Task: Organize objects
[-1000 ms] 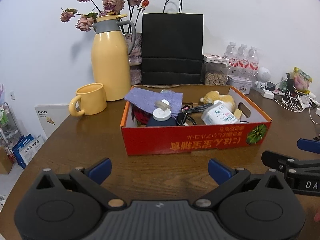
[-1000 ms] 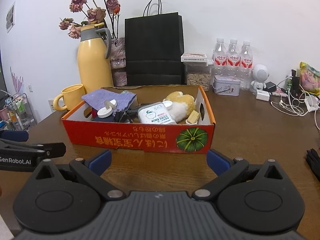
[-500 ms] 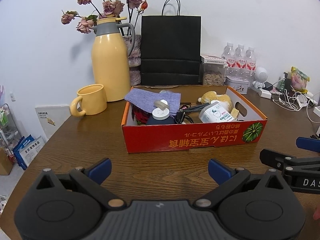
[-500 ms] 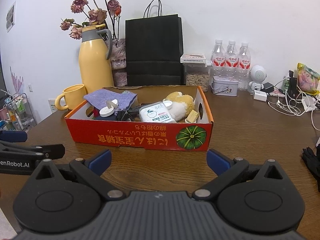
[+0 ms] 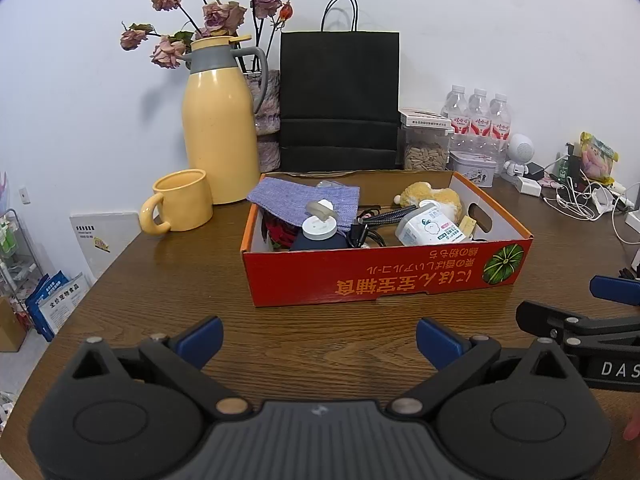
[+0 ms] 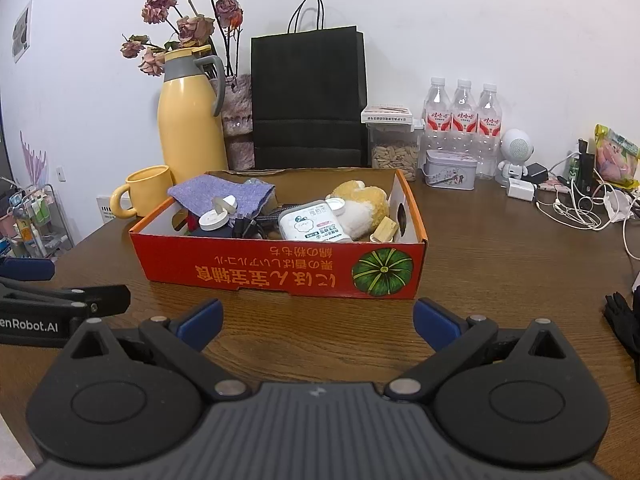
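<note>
A red cardboard box [image 5: 384,276] [image 6: 280,276] stands on the brown table. It holds a purple cloth [image 5: 304,198] [image 6: 220,192], a dark bottle with a white cap [image 5: 318,230] [image 6: 214,220], black cables [image 5: 372,228], a white jar [image 5: 428,228] [image 6: 312,222], a yellow plush toy [image 5: 432,196] [image 6: 360,204] and a small tan block [image 6: 384,230]. My left gripper [image 5: 318,338] is open and empty, a little short of the box front. My right gripper [image 6: 318,322] is open and empty, likewise before the box.
A yellow mug [image 5: 180,202] and a yellow thermos [image 5: 218,128] stand left of the box. A black paper bag [image 5: 340,100], a jar, a tin [image 6: 450,168] and water bottles [image 6: 464,116] stand behind. White cables [image 6: 576,208] lie at right. A black glove [image 6: 624,320] lies at the right edge.
Both grippers have drawn back a little from the box, which now looks slightly farther away. Both stay open and empty.
</note>
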`<state>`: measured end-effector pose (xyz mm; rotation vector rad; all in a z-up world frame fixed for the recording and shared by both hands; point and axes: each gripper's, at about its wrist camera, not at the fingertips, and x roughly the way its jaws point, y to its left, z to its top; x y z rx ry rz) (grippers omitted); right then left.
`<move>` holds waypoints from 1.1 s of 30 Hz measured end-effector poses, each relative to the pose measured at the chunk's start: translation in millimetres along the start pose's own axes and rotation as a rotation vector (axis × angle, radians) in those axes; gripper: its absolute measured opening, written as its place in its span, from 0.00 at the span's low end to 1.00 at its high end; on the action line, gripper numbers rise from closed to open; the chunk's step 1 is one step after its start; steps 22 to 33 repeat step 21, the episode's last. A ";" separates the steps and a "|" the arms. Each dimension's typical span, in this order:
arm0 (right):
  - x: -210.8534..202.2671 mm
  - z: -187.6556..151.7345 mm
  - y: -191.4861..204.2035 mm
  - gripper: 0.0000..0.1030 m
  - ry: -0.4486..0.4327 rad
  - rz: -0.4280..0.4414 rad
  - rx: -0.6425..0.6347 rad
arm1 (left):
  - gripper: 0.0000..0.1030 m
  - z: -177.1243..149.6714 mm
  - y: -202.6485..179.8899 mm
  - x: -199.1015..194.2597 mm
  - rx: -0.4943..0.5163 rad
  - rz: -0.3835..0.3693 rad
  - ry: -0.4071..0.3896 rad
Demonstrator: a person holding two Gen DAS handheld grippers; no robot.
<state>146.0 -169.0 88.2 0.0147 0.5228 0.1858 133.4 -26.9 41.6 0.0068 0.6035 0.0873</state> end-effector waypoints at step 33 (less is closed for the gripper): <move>1.0 -0.1 0.1 1.00 0.002 0.001 -0.001 | 1.00 -0.2 -2.0 -2.8 0.000 0.007 0.000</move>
